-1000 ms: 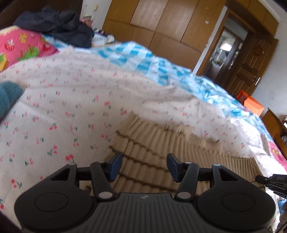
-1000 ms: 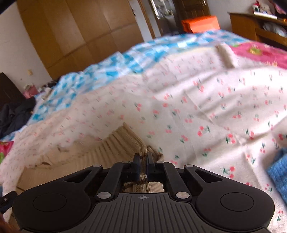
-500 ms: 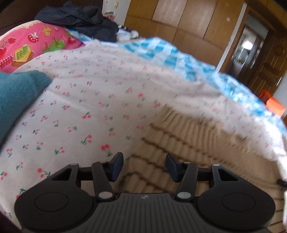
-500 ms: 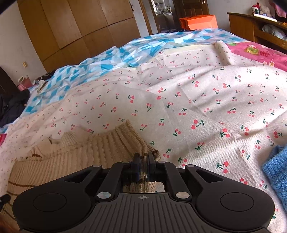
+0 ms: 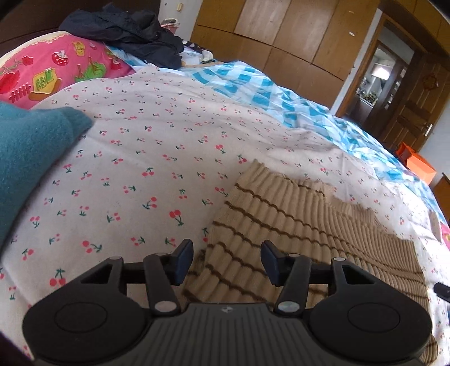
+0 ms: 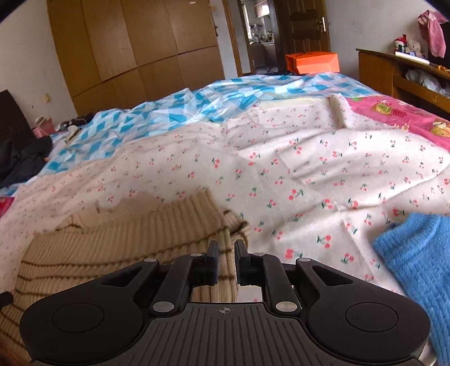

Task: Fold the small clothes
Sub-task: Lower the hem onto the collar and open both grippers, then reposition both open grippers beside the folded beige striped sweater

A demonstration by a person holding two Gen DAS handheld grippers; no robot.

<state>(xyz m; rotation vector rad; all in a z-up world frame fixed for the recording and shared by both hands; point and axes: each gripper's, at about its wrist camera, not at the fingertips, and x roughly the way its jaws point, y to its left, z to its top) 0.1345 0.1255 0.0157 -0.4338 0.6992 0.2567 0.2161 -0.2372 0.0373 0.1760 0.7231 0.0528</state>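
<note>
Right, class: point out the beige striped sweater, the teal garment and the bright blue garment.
beige striped sweater (image 5: 281, 225): left wrist view, ribbed middle.
teal garment (image 5: 31, 146): left wrist view, fuzzy upper surface.
bright blue garment (image 6: 416, 261): right wrist view, knit middle.

A cherry-print blanket (image 5: 157, 146) covers most of the bed, with a blue checked quilt (image 6: 174, 109) behind it in the middle of the frame. A pink cartoon pillow (image 5: 53, 70) sits upper left, dark clothes (image 5: 126, 33) heaped beside it. Wooden wardrobes (image 6: 135, 48) fill the back wall. An orange bag (image 6: 312, 62) stands near the door (image 6: 306, 25), and a wooden shelf (image 6: 393, 70) lines the upper right.
</note>
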